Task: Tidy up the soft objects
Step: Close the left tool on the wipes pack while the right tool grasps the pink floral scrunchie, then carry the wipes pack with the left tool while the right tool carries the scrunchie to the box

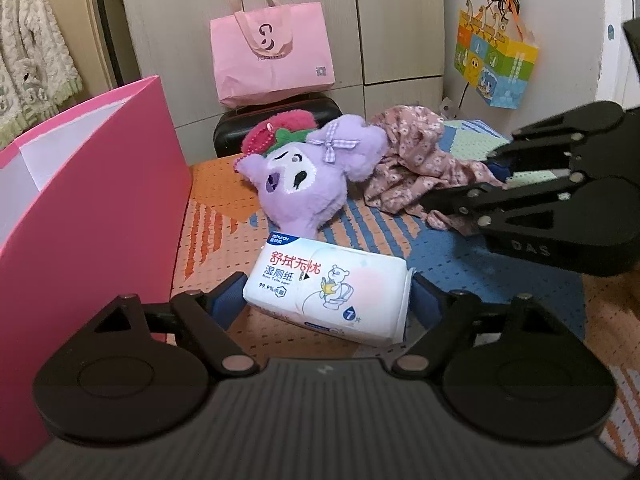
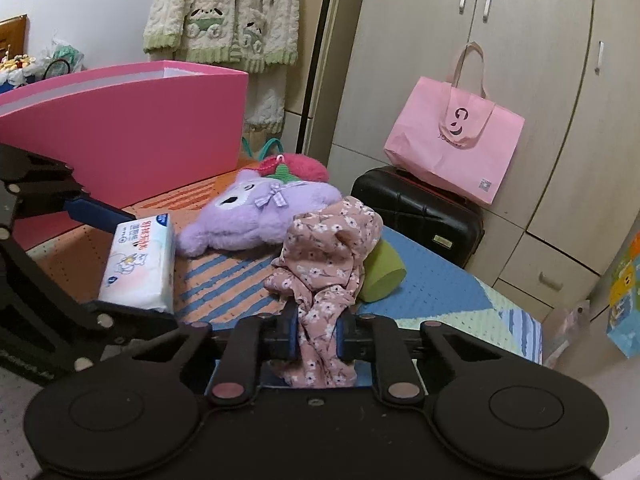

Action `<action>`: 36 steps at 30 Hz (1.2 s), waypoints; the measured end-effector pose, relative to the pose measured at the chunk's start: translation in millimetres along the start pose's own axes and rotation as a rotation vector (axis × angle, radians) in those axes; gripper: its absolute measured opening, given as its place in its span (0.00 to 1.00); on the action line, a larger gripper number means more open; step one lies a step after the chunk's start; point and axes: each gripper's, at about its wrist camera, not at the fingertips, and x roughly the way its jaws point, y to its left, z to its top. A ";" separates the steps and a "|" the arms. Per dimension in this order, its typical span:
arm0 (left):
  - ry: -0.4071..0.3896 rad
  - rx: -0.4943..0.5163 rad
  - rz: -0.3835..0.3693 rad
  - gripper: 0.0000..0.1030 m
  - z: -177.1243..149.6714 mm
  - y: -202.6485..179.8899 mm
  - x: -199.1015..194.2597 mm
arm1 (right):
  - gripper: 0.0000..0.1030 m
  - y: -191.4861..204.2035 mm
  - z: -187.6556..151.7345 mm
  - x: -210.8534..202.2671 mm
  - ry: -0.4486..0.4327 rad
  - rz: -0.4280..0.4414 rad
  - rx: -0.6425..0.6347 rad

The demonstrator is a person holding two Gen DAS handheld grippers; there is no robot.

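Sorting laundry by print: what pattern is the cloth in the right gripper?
Dusty pink cloth with small white flowers, clearest in the right wrist view.

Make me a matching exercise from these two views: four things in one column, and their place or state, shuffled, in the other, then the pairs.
Things:
1. wet wipes pack
2. floral cloth
3. purple plush
4. pink tote bag

States:
A. on the black suitcase
B. between the left gripper's fingers
C. lying free on the mat
D. pinched in the right gripper

Pairs: 1-B, 2-D, 3-C, 4-A
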 end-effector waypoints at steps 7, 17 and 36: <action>-0.005 -0.015 -0.010 0.81 -2.2 2.9 -4.7 | 0.18 5.6 -5.7 -19.5 -0.030 -0.003 0.058; -0.008 -0.043 -0.033 0.81 -4.1 9.0 -13.7 | 0.18 17.9 -6.2 -41.2 -0.067 0.025 0.069; -0.014 -0.059 -0.078 0.81 -14.3 8.1 -51.6 | 0.18 41.0 -17.7 -82.9 -0.088 0.047 0.073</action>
